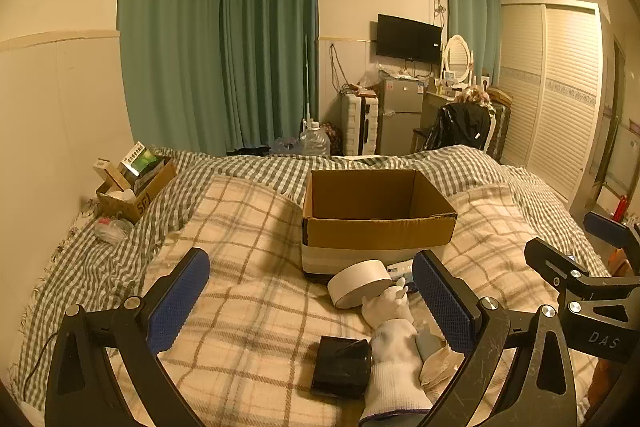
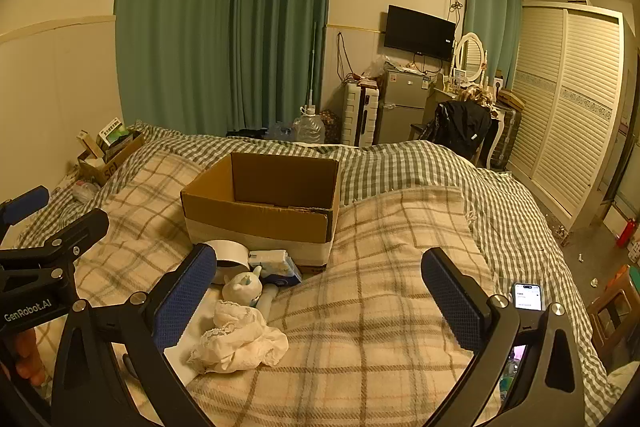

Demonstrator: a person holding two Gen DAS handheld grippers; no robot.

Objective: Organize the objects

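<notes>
An open cardboard box (image 1: 376,223) stands on the plaid blanket, also in the right wrist view (image 2: 264,211). In front of it lie a white tape roll (image 1: 360,283) (image 2: 228,255), a white glove (image 1: 392,343), a black roll (image 1: 342,367), a tissue pack (image 2: 276,267), a small white figurine (image 2: 244,285) and a crumpled lace cloth (image 2: 240,339). My left gripper (image 1: 312,303) is open and empty above these items. My right gripper (image 2: 320,303) is open and empty, to the right of them.
A phone (image 2: 528,297) lies on the bed at the right. A small box of items (image 1: 136,183) sits at the bed's left by the wall. Beyond the bed are a water jug (image 1: 316,141), fridge (image 1: 400,115), chair and wardrobe (image 1: 560,99).
</notes>
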